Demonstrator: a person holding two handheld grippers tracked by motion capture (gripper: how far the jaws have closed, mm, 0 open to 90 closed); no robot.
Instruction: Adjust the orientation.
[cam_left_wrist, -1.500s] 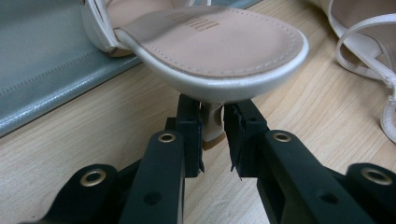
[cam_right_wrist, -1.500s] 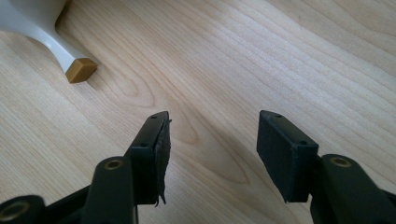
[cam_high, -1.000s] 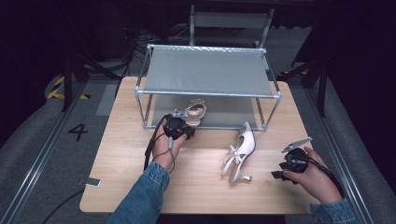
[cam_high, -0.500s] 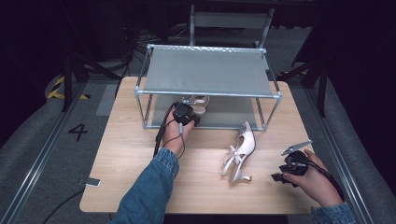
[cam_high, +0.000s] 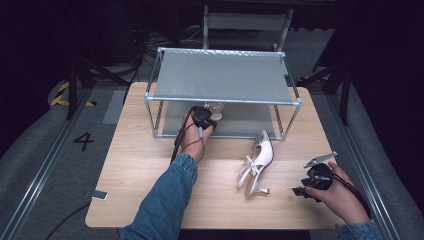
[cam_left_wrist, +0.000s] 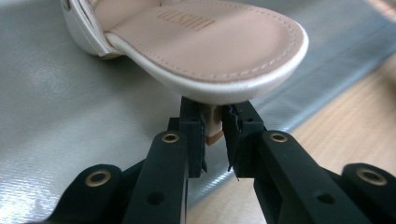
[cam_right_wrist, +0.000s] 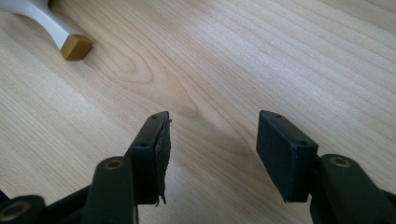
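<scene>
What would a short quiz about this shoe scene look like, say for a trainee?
1. True or false: the left hand-held gripper grips its shoe by the toe.
2. Where does the second shoe lie? A) on top of the rack B) on the wooden table in front of the rack C) on the floor
3. Fill in: the right hand-held gripper has its jaws ____ above bare wood.

Key
1. False: the jaws pinch the thin heel, under the back of the sole, over the grey lower shelf of the rack.
2. B, on the table, on its side.
3. open, with nothing between them.
</scene>
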